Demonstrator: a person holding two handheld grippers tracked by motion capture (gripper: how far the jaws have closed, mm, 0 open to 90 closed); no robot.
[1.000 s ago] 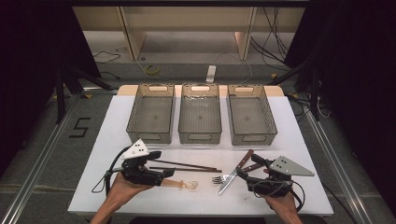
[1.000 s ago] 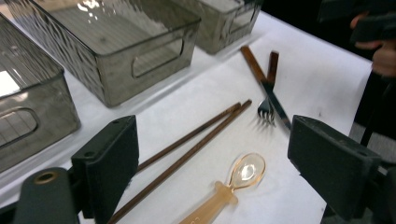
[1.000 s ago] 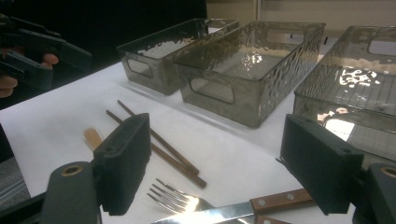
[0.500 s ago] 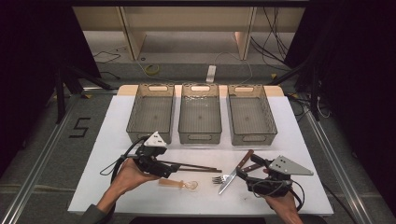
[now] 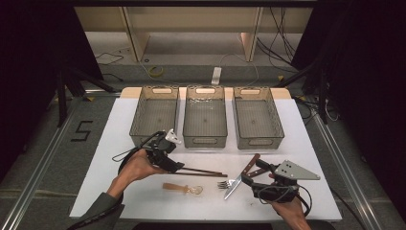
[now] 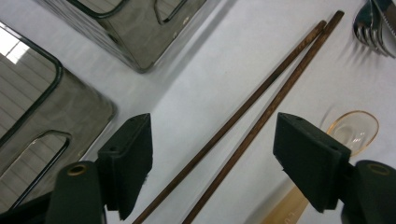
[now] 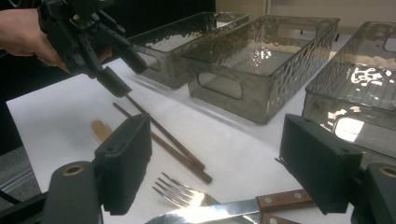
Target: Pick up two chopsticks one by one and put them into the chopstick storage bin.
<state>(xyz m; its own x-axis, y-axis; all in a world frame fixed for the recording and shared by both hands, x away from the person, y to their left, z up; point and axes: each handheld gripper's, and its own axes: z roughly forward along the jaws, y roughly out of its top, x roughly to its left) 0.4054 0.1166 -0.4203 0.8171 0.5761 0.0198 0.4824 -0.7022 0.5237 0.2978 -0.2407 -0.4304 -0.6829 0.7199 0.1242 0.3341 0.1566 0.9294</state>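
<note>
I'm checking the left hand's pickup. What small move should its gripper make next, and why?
Probably keep closing the left gripper on the chopsticks. In the left gripper view both sticks lie on the white table between its jaws, which have just been closing but do not yet touch them. The spoon lies just outside one jaw, so the sticks alone should be caught.

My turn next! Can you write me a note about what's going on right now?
Left gripper: jaws have just been closing, open astride the chopsticks, not pinching yet.
Right gripper: open, holding nothing, above the fork and knife.
Spoon lies near the table's front edge.
Three bins hold nothing; nothing sorted.
Left: probably grip the chopsticks, then put the cutlery in the bins.
</note>
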